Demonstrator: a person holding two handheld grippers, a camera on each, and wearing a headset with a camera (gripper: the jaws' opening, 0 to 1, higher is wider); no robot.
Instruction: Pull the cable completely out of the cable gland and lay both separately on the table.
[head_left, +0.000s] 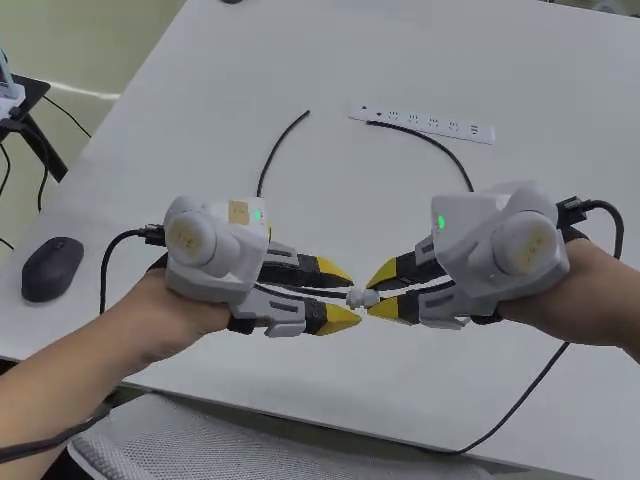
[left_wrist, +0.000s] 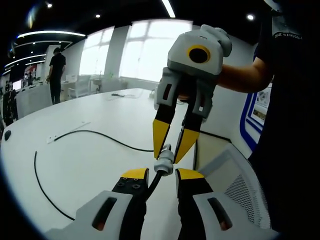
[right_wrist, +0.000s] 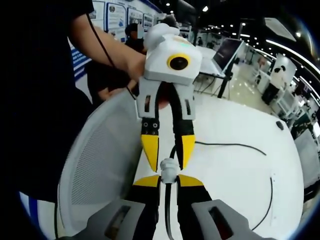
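One gland (head_left: 362, 297) hung over the near table (head_left: 300, 60) edge, pinched by the right gripper (head_left: 377, 297); the left gripper (head_left: 352, 297) had its jaws half open around the cable (left_wrist: 154, 182) running into it.

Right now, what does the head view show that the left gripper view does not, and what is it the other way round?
Head view, not the left gripper view: the left hand that holds the left gripper by its white body, with a green lamp lit on it. Left gripper view, not the head view: bright windows and a person standing far back. Both: the cable gland up in the air, the right gripper with its jaws on either side of it, the black cable and the white table.
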